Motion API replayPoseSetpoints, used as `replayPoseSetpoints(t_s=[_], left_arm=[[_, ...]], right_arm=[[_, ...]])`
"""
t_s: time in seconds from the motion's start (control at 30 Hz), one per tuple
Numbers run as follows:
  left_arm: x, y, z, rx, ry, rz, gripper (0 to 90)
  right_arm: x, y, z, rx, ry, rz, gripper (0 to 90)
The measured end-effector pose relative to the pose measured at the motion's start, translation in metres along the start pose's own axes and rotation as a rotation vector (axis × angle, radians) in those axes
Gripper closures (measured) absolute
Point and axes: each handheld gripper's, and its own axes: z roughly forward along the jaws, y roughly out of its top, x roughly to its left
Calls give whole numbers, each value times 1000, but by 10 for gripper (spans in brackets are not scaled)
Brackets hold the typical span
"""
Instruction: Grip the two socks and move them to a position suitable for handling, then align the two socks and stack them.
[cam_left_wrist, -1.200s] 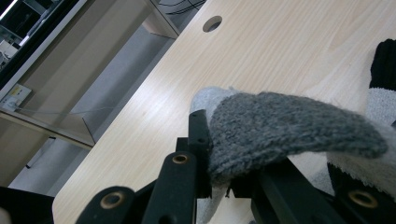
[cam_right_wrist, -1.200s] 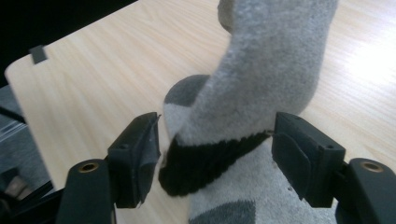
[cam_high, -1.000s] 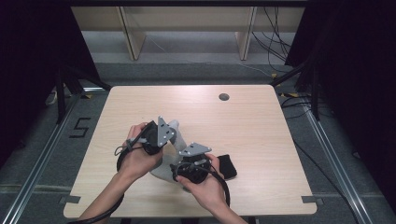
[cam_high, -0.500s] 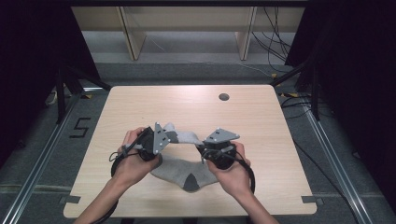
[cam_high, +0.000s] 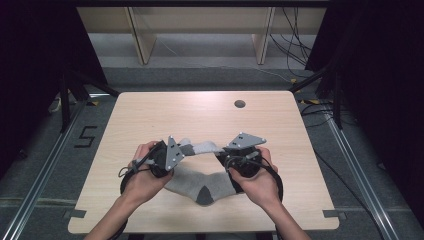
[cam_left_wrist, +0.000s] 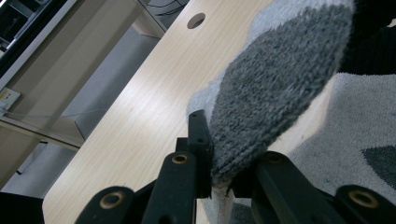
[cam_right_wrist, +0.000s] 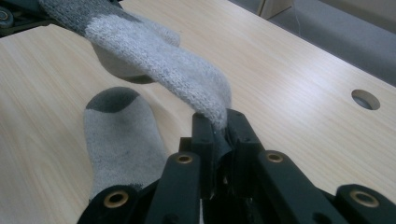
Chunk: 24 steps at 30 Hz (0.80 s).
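A grey sock (cam_high: 202, 148) hangs stretched in the air between the two tongs, above the pale wooden tabletop (cam_high: 150, 115). The left tongs (cam_high: 176, 151) are clamped on the sock's dark grey end; in the left gripper view the darker knit (cam_left_wrist: 275, 88) is pinched between the black jaws, which stand close together with the cloth squeezed in the narrow gap. The right tongs (cam_high: 222, 152) have just closed on the lighter end of the same sock (cam_right_wrist: 154, 56), and in the right gripper view a fold of pale knit is caught tight between the jaws.

A second grey sock (cam_high: 200, 182) lies flat on the tabletop under the stretched one, near the front edge and between the person's two hands; its dark heel patch faces up in the high view, and its dark toe (cam_right_wrist: 112, 100) shows in the right gripper view. A round cable hole (cam_high: 239, 104) sits in the tabletop towards the far right corner, well apart from both socks.
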Motion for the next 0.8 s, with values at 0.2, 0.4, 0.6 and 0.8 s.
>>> replayPoseSetpoints(t_s=[0.2, 0.4, 0.6, 0.8], left_arm=[[0, -3, -7, 1, 8, 3, 817], [-1, -6, -9, 21, 10, 25, 816], [-14, -4, -2, 28, -14, 54, 817], [-28, -4, 4, 55, -61, 85, 816]], right_arm=[[3, 2, -1, -12, 11, -20, 839], [3, 4, 0, -2, 35, -43, 838], [-4, 0, 0, 19, 27, -44, 837], [-6, -7, -4, 35, 8, -22, 837]])
